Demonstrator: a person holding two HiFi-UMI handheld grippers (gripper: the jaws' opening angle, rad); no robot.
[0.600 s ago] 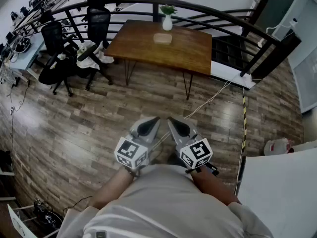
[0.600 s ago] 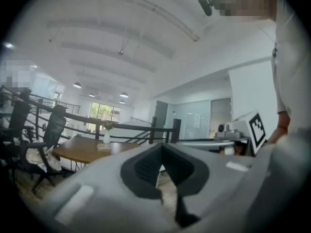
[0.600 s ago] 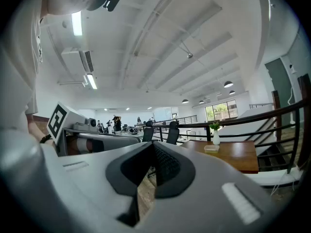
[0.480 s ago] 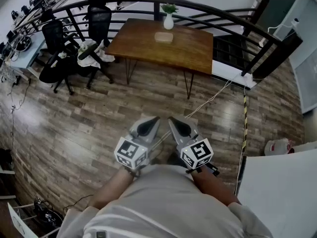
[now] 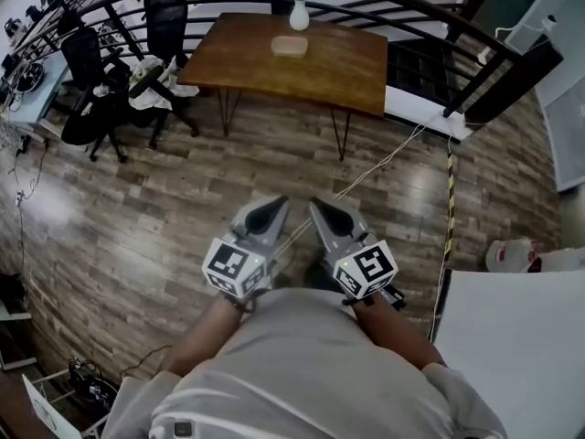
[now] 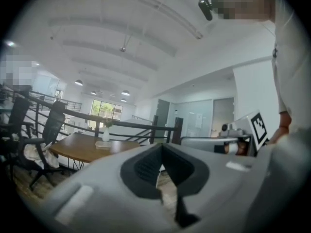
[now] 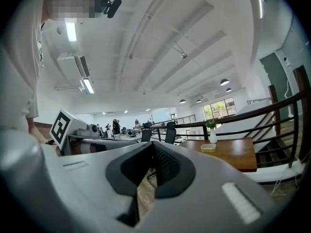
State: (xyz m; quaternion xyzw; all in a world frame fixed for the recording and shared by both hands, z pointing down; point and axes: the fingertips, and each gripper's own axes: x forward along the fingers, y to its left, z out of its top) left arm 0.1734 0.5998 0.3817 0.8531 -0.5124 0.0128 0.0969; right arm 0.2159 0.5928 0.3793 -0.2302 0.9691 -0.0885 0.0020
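Jaws of the left hand-held gripper (image 5: 268,210) and the right hand-held gripper (image 5: 322,211) are closed on nothing, side by side over the floor (image 5: 137,218) well short of the tabletop (image 5: 343,62) with its vase (image 5: 299,13), so carrying them well likely means holding both level and apart.

Table (image 5: 340,62) – sl. higher, head view

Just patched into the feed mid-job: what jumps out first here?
The left gripper and right gripper, held side by side at the person's waist above plank floor, both jaws together and empty. Ahead, a brown wooden table stands by a curved black railing, carrying a white vase with a plant and a small pale dish.
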